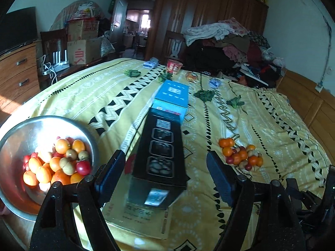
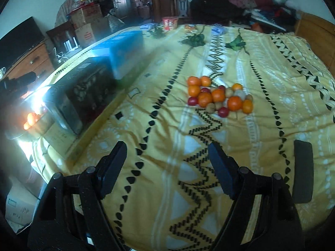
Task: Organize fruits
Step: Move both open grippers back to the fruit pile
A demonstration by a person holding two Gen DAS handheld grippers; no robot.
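The step in hand seems a new pick; the right gripper [image 2: 167,167] stands wide open and empty, and the fruit pile [image 2: 219,97] lies well ahead on the bedspread [image 2: 272,125]; next it must reach forward. The left gripper [image 1: 166,172], also open and empty, hovers beside the steel bowl [image 1: 69,123] of fruits.

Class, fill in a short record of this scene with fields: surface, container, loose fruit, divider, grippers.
surface: yellow patterned bedspread
container: metal bowl, holding mixed orange, red and green-brown fruit
loose fruit: fruit pile lying on the bedspread
divider: black box and blue box end to end, between bowl and pile
grippers: left gripper open; right gripper open, both empty
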